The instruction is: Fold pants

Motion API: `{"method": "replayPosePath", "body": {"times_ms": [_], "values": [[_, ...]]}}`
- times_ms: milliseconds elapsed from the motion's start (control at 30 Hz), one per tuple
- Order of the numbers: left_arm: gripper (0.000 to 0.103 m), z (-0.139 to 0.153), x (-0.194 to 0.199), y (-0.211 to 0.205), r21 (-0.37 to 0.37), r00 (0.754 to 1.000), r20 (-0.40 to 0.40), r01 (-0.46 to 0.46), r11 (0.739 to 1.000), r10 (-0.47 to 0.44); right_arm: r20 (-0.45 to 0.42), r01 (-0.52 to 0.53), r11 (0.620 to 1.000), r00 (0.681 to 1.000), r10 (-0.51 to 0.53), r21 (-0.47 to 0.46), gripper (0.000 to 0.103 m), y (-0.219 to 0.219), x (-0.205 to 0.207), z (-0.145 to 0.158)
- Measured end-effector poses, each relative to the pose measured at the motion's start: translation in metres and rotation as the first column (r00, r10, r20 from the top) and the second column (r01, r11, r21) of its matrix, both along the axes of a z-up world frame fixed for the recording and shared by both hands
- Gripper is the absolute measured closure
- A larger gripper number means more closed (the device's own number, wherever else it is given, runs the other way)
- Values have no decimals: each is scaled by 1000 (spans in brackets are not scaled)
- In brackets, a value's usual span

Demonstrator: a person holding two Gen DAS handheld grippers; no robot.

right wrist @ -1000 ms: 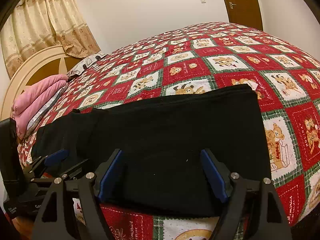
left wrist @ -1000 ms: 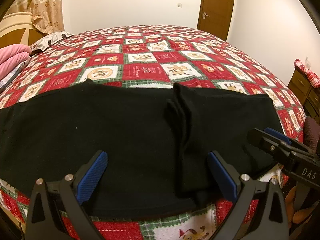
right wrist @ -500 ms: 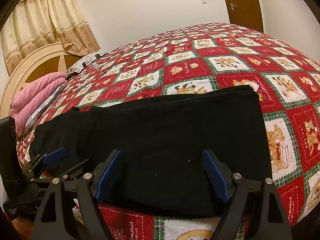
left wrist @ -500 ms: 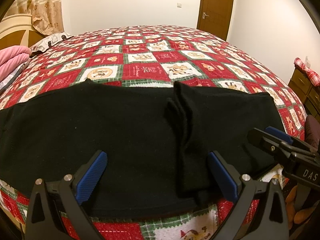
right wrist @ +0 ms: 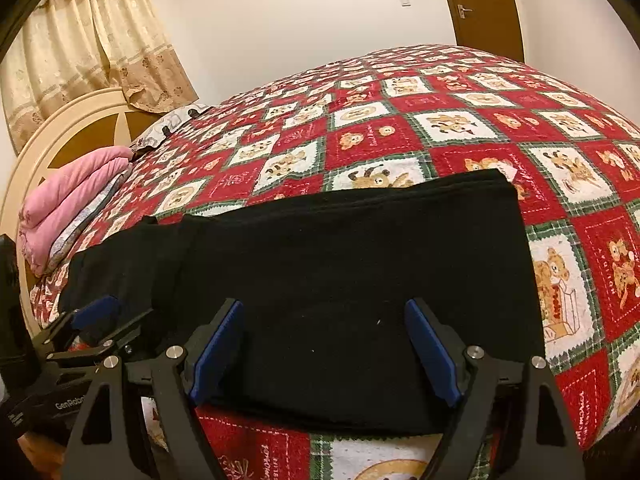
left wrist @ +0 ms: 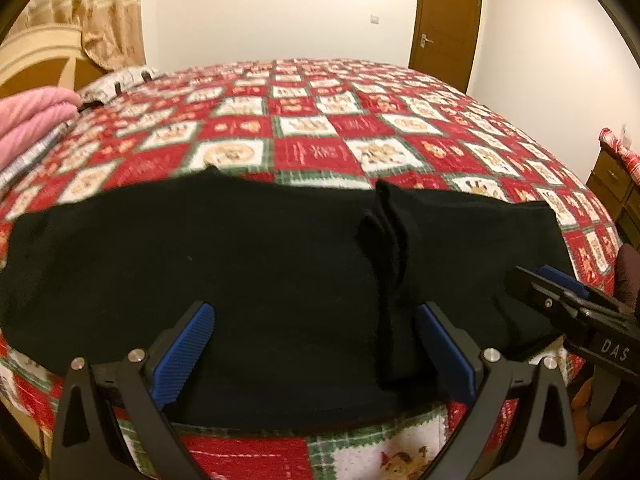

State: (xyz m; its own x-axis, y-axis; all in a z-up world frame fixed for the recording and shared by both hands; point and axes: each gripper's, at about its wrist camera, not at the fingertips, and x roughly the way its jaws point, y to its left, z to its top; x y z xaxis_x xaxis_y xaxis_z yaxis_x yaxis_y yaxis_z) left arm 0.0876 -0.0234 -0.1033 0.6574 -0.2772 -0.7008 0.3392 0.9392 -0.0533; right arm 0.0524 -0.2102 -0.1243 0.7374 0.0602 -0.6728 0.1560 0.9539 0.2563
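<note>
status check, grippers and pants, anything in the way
Left gripper open, right gripper open, both empty over the near edge. Black pants flat across the quilt, bunched ridge at mid-length. Nothing blocking.

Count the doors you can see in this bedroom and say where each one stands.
1. The brown door stands in the far wall beyond the bed, at its far right corner; the right wrist view shows the same door. Other doors may lie out of view.

A home bedroom: a large bed under a red-and-white patchwork teddy-bear quilt [left wrist: 320, 128], a cream arched wooden headboard [right wrist: 72, 128], beige patterned curtains [right wrist: 80, 40] and a brown wooden door [left wrist: 444, 20].
</note>
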Motion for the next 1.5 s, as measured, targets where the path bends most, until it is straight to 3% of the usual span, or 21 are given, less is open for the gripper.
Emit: {"method": "replayPosePath", "body": {"times_ms": [433,600,767,967,1067,1167,1333,1433,1500], "values": [[0,7,1,61,-14,990,18,-143,990,143,-4,-3,1000,1000,3,-28,13,4,1,-1],[0,15,-7,99,20,973,75,-221,975,219,-5,-3,999,1000,3,-38,12,6,2,-1],[0,16,-10,143,48,940,96,-334,941,329,-12,-2,999,1000,2,-50,11,8,3,-1],[0,7,-19,205,67,874,86,-484,872,478,-12,0,997,1000,-1,-78,8,14,4,-2],[0,-1,-25,238,43,824,52,-566,823,564,-25,-1,993,1000,-2,-120,6,20,7,-3],[0,-5,-25,267,-29,778,10,-628,778,628,-30,0,990,1000,-4,-144,5,23,8,-4],[0,3,-18,286,-196,773,-33,-627,754,634,-36,1,986,999,-7,-165,4,27,8,-6],[1,10,-6,284,-234,778,-20,-614,754,628,-41,1,983,999,-9,-181,4,30,9,-6],[1,11,3,279,-233,790,0,-596,768,613,-41,2,983,999,-10,-186,3,31,9,-7]]}}
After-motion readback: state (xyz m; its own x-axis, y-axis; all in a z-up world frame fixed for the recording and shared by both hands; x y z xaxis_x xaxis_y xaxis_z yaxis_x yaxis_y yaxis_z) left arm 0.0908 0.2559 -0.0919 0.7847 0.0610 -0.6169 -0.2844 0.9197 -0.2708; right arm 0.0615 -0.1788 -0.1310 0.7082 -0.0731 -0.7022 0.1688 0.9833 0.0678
